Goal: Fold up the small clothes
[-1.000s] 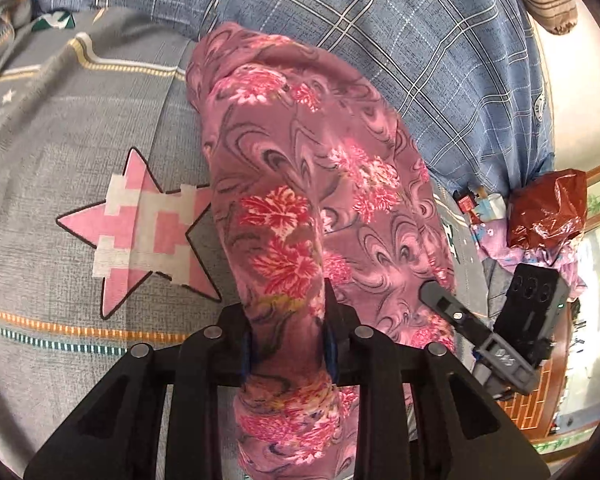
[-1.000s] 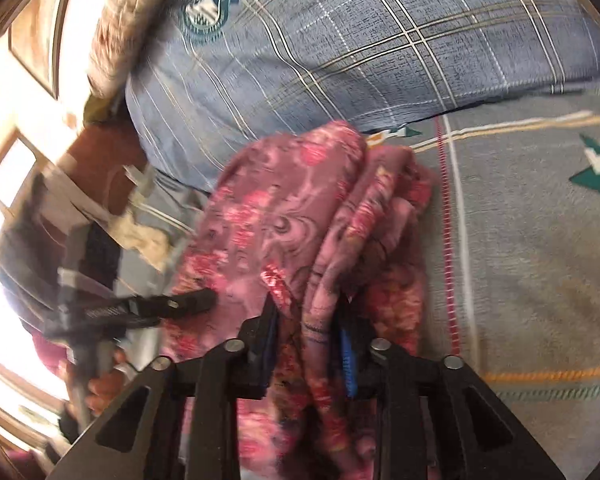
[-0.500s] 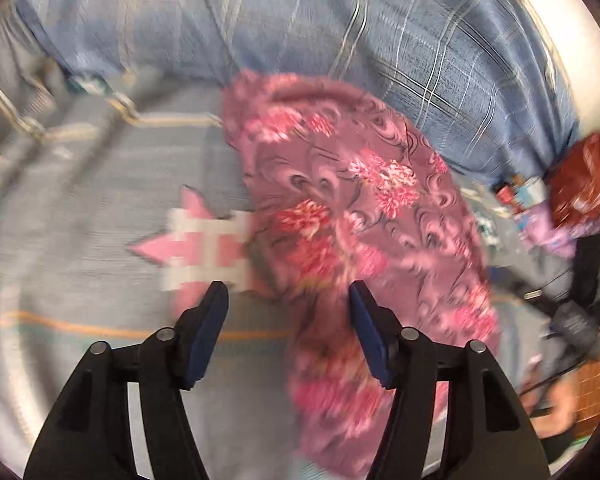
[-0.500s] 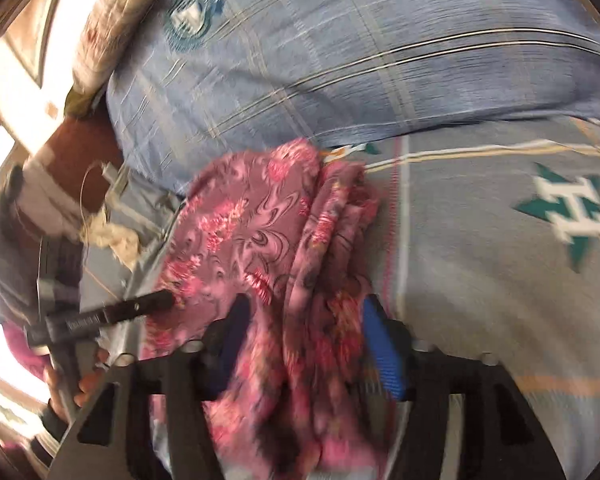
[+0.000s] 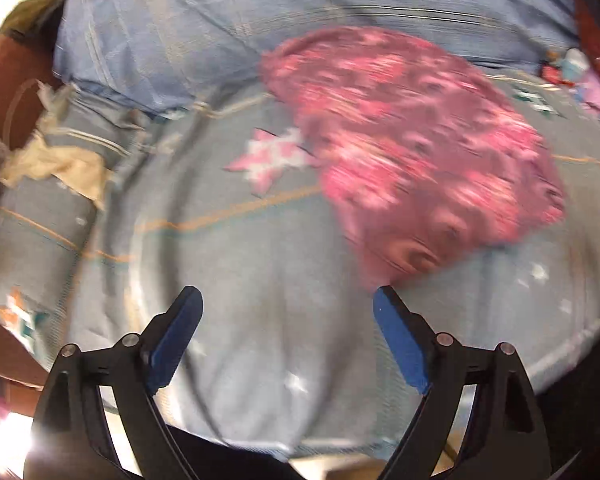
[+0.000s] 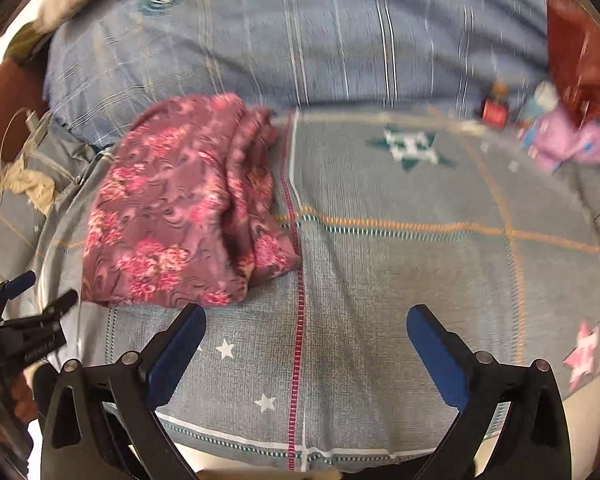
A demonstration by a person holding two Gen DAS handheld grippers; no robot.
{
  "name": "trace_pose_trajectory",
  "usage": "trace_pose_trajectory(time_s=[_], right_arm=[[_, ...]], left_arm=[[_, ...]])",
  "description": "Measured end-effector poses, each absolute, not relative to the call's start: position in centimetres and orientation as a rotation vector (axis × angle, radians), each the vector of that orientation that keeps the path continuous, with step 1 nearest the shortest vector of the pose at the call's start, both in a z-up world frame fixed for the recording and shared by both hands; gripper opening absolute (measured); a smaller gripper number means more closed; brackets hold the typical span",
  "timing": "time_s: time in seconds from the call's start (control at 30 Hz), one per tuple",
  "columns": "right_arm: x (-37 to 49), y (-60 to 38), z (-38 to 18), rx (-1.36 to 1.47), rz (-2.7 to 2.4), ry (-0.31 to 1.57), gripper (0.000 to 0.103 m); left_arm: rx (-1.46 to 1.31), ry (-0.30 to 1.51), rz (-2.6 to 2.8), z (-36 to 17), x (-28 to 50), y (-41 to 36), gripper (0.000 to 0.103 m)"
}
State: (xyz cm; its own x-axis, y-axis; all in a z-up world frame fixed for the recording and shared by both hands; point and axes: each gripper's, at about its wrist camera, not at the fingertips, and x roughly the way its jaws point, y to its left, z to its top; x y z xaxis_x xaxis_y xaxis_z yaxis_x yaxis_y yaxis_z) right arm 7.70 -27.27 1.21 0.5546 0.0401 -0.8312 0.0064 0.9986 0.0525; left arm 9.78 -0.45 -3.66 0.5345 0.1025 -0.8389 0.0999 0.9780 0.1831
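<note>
Both grippers, left (image 5: 284,312) and right (image 6: 304,330), hang spread wide and empty above the bedspread (image 6: 380,280). Folded floral garment (image 6: 180,216) lies left of frame center, its length running away from them, seemingly nearer the left gripper.

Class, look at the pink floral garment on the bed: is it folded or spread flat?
Folded. The pink floral garment lies as a compact bundle, with stacked layers showing along its right edge, on the grey bedspread.
</note>
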Motion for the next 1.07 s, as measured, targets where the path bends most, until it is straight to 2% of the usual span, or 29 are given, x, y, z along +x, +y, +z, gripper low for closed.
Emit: trace_pose_trajectory(time_s=[0.2,0.33,1.07], right_arm=[[5.8,-25.2,2.9,-0.058,0.047,0.896,0.102],[5.1,-24.0,3.1,-0.145,0.069,0.882,0.102],[5.0,-24.0,3.0,-0.122,0.074,0.906,0.102]], left_arm=[[0.095,0.994,-0.093,-3.2,7.6,0.1,0.088],[0.147,0.949,-0.087,-2.3,6.9,-0.4,0.088],[0.181,0.889,-0.22,-0.2,5.3,-3.9,0.088]])
